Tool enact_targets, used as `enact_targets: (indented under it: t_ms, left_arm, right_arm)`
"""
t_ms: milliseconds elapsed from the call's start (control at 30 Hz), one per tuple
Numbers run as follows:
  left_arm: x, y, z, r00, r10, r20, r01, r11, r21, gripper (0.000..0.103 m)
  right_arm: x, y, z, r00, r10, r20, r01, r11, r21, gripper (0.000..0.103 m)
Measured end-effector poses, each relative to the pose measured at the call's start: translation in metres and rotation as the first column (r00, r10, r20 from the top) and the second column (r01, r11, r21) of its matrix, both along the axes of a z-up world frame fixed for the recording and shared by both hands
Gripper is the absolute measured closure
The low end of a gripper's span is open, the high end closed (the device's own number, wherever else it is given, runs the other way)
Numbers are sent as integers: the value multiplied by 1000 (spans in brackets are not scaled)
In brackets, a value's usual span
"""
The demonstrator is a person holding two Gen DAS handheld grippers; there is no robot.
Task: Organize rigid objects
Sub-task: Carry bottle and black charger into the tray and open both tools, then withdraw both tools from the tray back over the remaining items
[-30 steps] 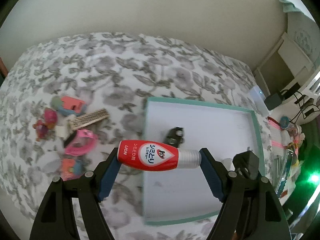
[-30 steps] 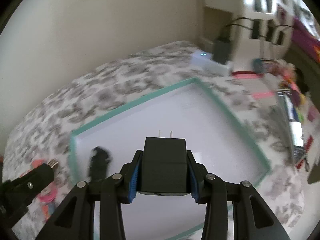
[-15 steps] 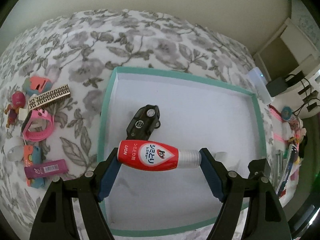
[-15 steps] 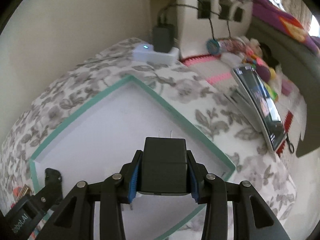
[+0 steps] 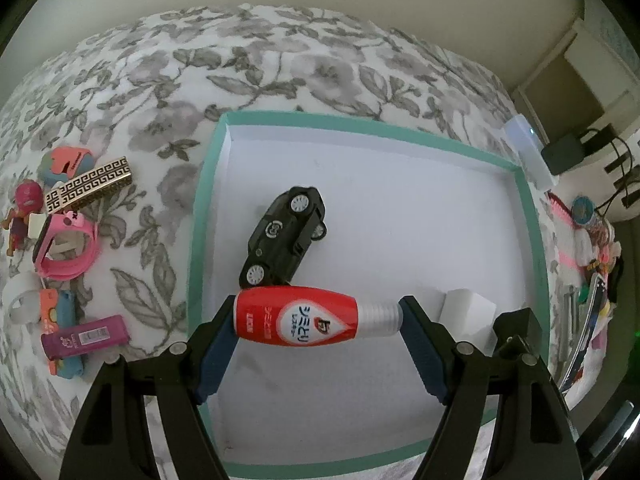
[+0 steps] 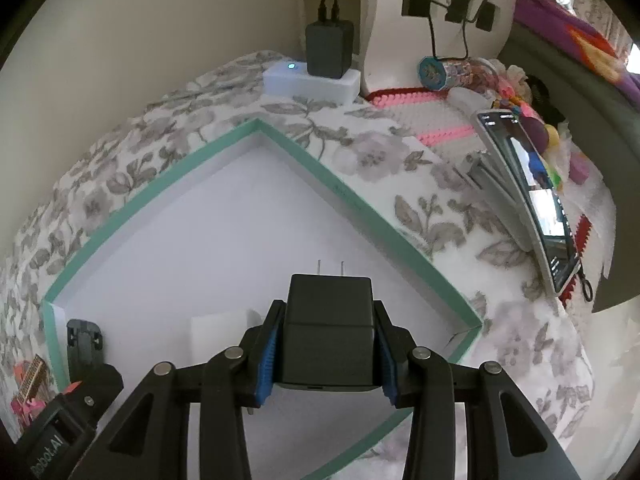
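My left gripper [image 5: 316, 322] is shut on a red bottle with a clear cap [image 5: 296, 320], held crosswise over the white tray with a teal rim [image 5: 196, 216]. A black toy car [image 5: 284, 236] lies on its side in the tray just beyond the bottle. My right gripper [image 6: 326, 344] is shut on a black plug adapter [image 6: 328, 332], prongs forward, above the same tray [image 6: 352, 204] near its right corner. A white block [image 5: 464, 312] lies in the tray; it also shows in the right wrist view [image 6: 224, 332].
Left of the tray on the floral cloth lie a pink watch [image 5: 68, 248], a patterned gold bar [image 5: 88, 190], a purple lighter [image 5: 84, 336] and small toys. A white hub with a charger [image 6: 312, 80], a phone [image 6: 532, 200] and clutter lie to the right.
The left gripper moved forward and lower over the tray, so the toy car looks nearer. The right gripper swung right toward the tray's right corner. Both kept hold of their objects.
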State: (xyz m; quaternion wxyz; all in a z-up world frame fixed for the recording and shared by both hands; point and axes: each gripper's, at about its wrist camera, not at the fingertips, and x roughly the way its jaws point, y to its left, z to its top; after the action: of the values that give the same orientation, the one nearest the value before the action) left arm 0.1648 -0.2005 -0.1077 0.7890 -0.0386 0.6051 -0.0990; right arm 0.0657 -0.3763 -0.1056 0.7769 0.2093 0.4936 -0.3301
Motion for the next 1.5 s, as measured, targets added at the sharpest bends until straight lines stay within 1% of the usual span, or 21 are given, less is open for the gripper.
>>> enact_targets:
  t_ms: [267,467,667,767,900,1000,1167,1233,1267,1300,1333,1367,1433,1500]
  left_arm:
    - [1,-4,-9,999,-13,-38,13,1000,2,24]
    - [2,-6,-10,999,-10,-41,10,1000,1,24]
    - [3,-3,-5,1000,0,-26,0,1000,17,24]
    - [3,0,-1,1000,6,-14,-6,1000,16,24]
    - [2,3,6,1000,12,15,-12,1000,19,22]
    - [1,5,11,999,20,37,-21,1000,20,15]
    - [0,13,21,996,44,75,-45,999,8,15]
    - [0,15,26,993,56,103,-57,998,9,15]
    - [1,16,28,992,62,113,-63,998,10,14]
    - [3,16,29,990,68,125,-70,997,11,11]
    - [3,17,32,988,73,137,-76,997,13,5]
    - [4,19,35,985,79,155,-83,996,18,5]
    - [4,21,41,979,78,188,-86,996,36,5]
    - [3,23,48,973,71,221,-84,995,51,5]
  right_arm:
    - [3,3,-5,1000,17,-26,-17,1000,0,59]
    - [5,6,-6,999,29,-34,-29,1000,-5,59]
    - [6,7,-5,999,35,-29,-35,999,-9,58]
    - [6,9,-4,999,41,-25,-41,999,-20,53]
    - [5,8,0,999,33,-10,-33,999,-39,43]
    - [4,7,3,1000,28,9,-28,999,-46,41]
    - [5,9,10,998,38,58,-35,997,-64,33]
    - [5,10,13,996,43,75,-38,997,-72,27]
    - [5,10,15,996,46,83,-40,996,-77,26]
    - [5,11,16,995,47,89,-40,996,-78,24]
    - [5,11,16,994,48,95,-40,996,-78,23]
    - [5,11,17,994,48,98,-41,996,-77,22]
    - [6,11,17,994,49,98,-41,996,-80,16]
    - [5,12,17,993,50,104,-42,996,-80,14]
